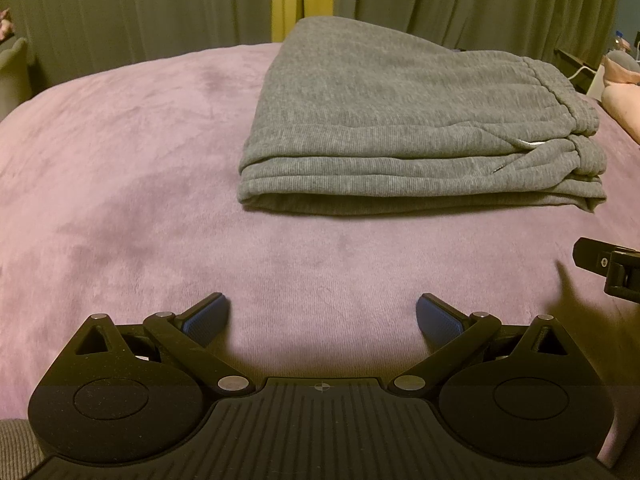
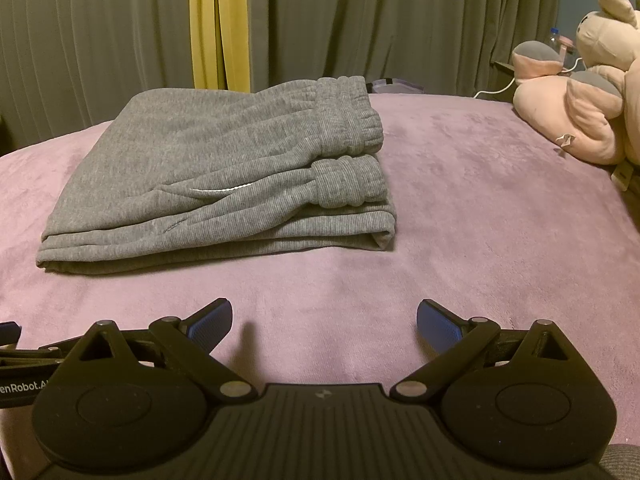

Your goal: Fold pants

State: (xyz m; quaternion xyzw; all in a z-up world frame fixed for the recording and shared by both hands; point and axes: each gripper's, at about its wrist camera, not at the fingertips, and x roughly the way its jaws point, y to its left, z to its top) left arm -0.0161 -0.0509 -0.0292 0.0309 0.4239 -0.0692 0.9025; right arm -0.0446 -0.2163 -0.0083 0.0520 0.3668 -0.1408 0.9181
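Observation:
Grey sweatpants (image 1: 404,128) lie folded in a flat stack on a pink-purple blanket (image 1: 120,184). The elastic waistband and cuffs are at the stack's right side (image 2: 348,156). In the right wrist view the pants (image 2: 224,184) sit ahead and to the left. My left gripper (image 1: 323,316) is open and empty, low over the blanket, short of the pants' near edge. My right gripper (image 2: 325,320) is open and empty, also short of the pants. Part of the right gripper shows at the right edge of the left wrist view (image 1: 608,268).
Pink plush toys (image 2: 584,96) lie on the bed at the far right. Grey-green curtains (image 2: 360,20) with a yellow strip (image 2: 216,24) hang behind the bed. A white cable (image 2: 496,90) and a bottle (image 2: 554,38) sit beyond the toys.

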